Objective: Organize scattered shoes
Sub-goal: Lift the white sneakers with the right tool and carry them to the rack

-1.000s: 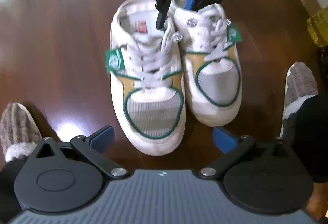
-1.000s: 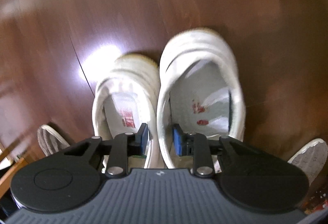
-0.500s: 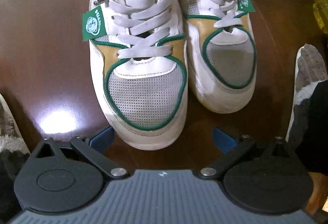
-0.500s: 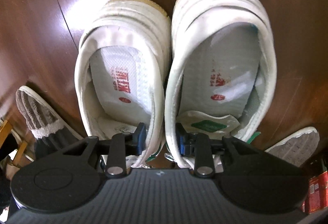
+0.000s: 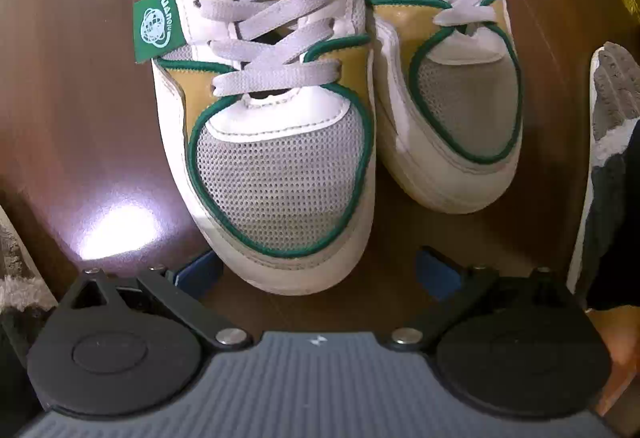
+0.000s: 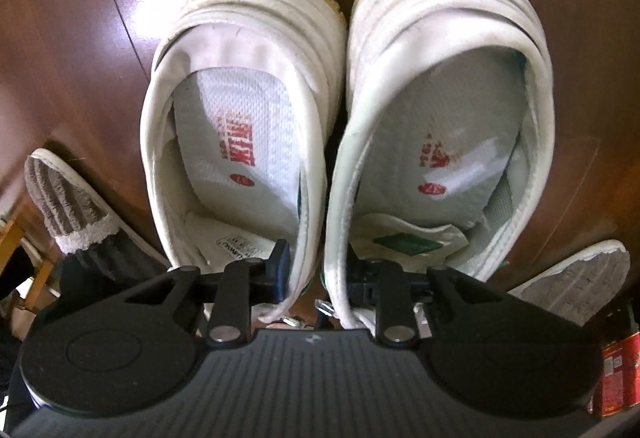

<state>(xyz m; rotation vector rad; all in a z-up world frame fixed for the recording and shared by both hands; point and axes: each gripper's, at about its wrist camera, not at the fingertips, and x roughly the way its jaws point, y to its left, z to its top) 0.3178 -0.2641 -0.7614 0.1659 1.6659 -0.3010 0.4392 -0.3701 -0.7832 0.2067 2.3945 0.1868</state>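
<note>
Two white sneakers with green piping, tan panels and grey mesh toes sit side by side on a dark, glossy wooden floor (image 5: 72,85). Seen from the left tool (image 5: 318,274), the nearer sneaker (image 5: 276,173) points its toe straight at the tool, its tip reaching in between the widely spread blue fingertips (image 5: 200,272) without visibly touching either one. The second sneaker (image 5: 460,117) lies just beside the first, ahead and to the right of this tool, their inner sides touching or nearly so. A green tag with a white globe emblem (image 5: 156,23) hangs off the outer side of the nearer sneaker. Grey laces (image 5: 276,17) criss-cross over its tongue.

From the opposite end, the right tool (image 6: 316,274) looks into both shoe openings from above the heels. Its fingers are drawn close together, one inside each shoe, pinching the two adjoining inner collar walls (image 6: 320,222) between them. Red printing marks both insoles (image 6: 240,141).

A grey ribbed slipper (image 6: 68,205) with a pale fleece cuff lies low to the left of the right tool, and another slipper (image 6: 576,278), sole showing, lies low to its right. A red can (image 6: 616,374) stands at that tool's far right edge.
</note>
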